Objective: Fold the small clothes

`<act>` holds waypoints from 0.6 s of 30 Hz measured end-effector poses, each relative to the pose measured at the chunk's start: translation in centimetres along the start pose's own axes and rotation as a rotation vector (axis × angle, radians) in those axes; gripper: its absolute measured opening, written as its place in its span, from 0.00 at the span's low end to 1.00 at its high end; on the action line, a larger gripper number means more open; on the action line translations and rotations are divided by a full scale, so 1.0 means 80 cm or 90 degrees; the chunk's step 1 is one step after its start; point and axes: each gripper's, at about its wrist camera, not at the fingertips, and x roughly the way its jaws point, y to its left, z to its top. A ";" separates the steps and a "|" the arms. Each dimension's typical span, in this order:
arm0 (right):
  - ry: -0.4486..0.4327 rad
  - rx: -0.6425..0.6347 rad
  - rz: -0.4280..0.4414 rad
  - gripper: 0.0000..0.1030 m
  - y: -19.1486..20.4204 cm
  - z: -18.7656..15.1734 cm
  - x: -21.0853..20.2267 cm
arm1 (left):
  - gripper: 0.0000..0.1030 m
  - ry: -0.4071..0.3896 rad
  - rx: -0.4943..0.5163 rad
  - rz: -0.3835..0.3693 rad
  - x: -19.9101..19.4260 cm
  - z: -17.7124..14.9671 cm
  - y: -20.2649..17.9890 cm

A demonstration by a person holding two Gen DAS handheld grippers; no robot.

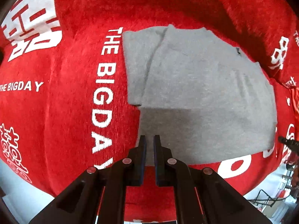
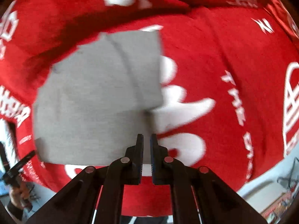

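On the left we have our left gripper [image 1: 149,140], jaws drawn nearly together with nothing between them, pointing down over the near-left corner of the small grey knit garment [image 1: 201,85]; that garment lies flat on the fuzzy red blanket with white lettering [image 1: 65,93], already folded into a compact block, one layer lapped over another with a crease down its left part; to the right, our right gripper [image 2: 147,140] is likewise pinched narrow and empty, above the garment's near-right edge [image 2: 97,100]; this view is blurred, so finer folds are hard to read; we judge the main folds done, with at most a final fold, tidying or setting aside left.
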 end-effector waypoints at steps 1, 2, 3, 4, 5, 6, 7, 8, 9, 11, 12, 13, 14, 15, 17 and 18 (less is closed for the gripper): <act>0.002 -0.011 0.006 0.06 0.009 0.000 0.003 | 0.08 0.005 0.003 0.005 0.004 0.000 0.000; 0.011 -0.028 0.010 0.06 0.023 -0.002 0.011 | 0.08 0.012 0.004 0.010 0.011 -0.001 0.000; 0.020 -0.036 0.010 0.06 0.034 -0.002 0.022 | 0.08 0.023 0.006 0.014 0.023 -0.003 0.000; 0.037 -0.042 0.009 0.06 0.039 -0.003 0.035 | 0.08 0.027 0.009 0.020 0.034 -0.006 -0.002; 0.052 -0.047 0.003 0.06 0.050 -0.009 0.052 | 0.08 0.030 0.012 0.032 0.041 -0.009 0.000; 0.064 -0.051 -0.008 0.06 0.053 -0.013 0.064 | 0.14 0.027 0.015 0.042 0.045 -0.015 0.003; 0.078 -0.055 -0.025 0.05 0.050 -0.017 0.077 | 0.31 0.025 0.014 0.044 0.045 -0.018 0.006; 0.063 -0.055 -0.022 0.06 0.051 -0.018 0.078 | 0.39 0.026 0.011 0.056 0.045 -0.020 0.010; 0.056 -0.054 -0.018 0.05 0.048 -0.020 0.074 | 0.51 0.024 0.003 0.067 0.044 -0.024 0.018; 0.065 -0.047 -0.022 0.05 0.042 -0.023 0.068 | 0.51 0.027 -0.011 0.045 0.039 -0.029 0.032; 0.072 -0.040 -0.029 0.05 0.038 -0.025 0.065 | 0.51 0.029 -0.020 0.032 0.035 -0.031 0.038; 0.076 -0.035 -0.030 0.06 0.037 -0.024 0.064 | 0.51 0.027 -0.022 0.032 0.032 -0.033 0.042; 0.078 -0.025 -0.031 0.06 0.035 -0.025 0.060 | 0.51 0.025 -0.019 0.039 0.029 -0.033 0.044; 0.077 -0.019 -0.032 0.06 0.034 -0.027 0.056 | 0.51 0.022 -0.013 0.048 0.025 -0.033 0.044; 0.072 -0.003 -0.026 0.10 0.037 -0.028 0.049 | 0.51 0.014 -0.011 0.050 0.017 -0.030 0.042; 0.069 0.000 -0.021 0.10 0.041 -0.028 0.046 | 0.51 0.007 -0.012 0.041 0.010 -0.028 0.039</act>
